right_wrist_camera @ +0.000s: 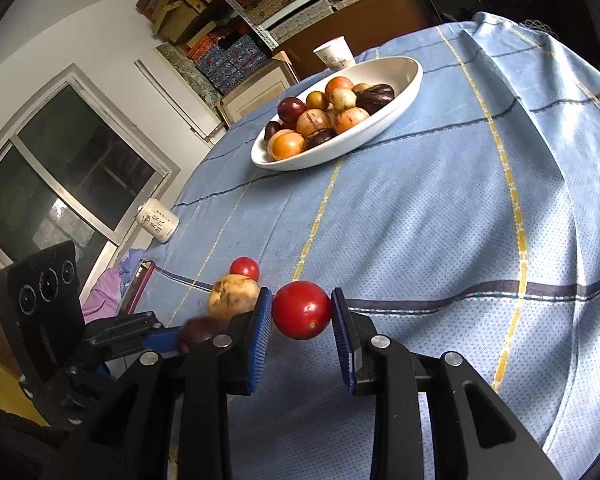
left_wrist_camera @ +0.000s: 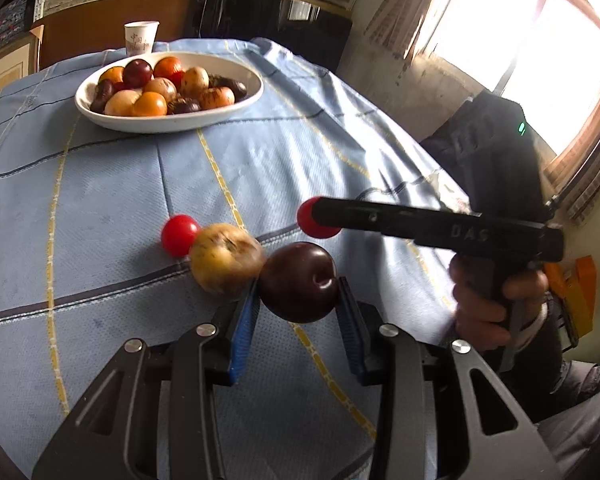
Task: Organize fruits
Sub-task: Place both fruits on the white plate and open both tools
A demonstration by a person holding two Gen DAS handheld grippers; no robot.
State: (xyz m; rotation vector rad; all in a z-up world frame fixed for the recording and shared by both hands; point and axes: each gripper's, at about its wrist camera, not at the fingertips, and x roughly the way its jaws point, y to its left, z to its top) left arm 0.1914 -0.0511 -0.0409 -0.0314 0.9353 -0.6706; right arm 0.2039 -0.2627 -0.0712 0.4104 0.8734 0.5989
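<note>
1. left wrist view: the left gripper [left_wrist_camera: 298, 304] has its blue pads closed on a dark plum [left_wrist_camera: 298, 282], low over the tablecloth [left_wrist_camera: 112, 184] near its front edge. a yellowish fruit [left_wrist_camera: 226, 258] touches the plum's left side, a small red tomato [left_wrist_camera: 179, 235] just behind it. the white bowl [left_wrist_camera: 172, 120] lies well ahead, toward the far edge (open cloth between).

2. right wrist view: the right gripper [right_wrist_camera: 302, 314] is clamped on a red tomato [right_wrist_camera: 302, 310]; the bowl lies ahead, slightly right.

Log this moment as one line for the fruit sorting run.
left gripper: shut on dark plum | right gripper: shut on red tomato | loose on tablecloth: yellow fruit, small tomato | bowl: full
</note>
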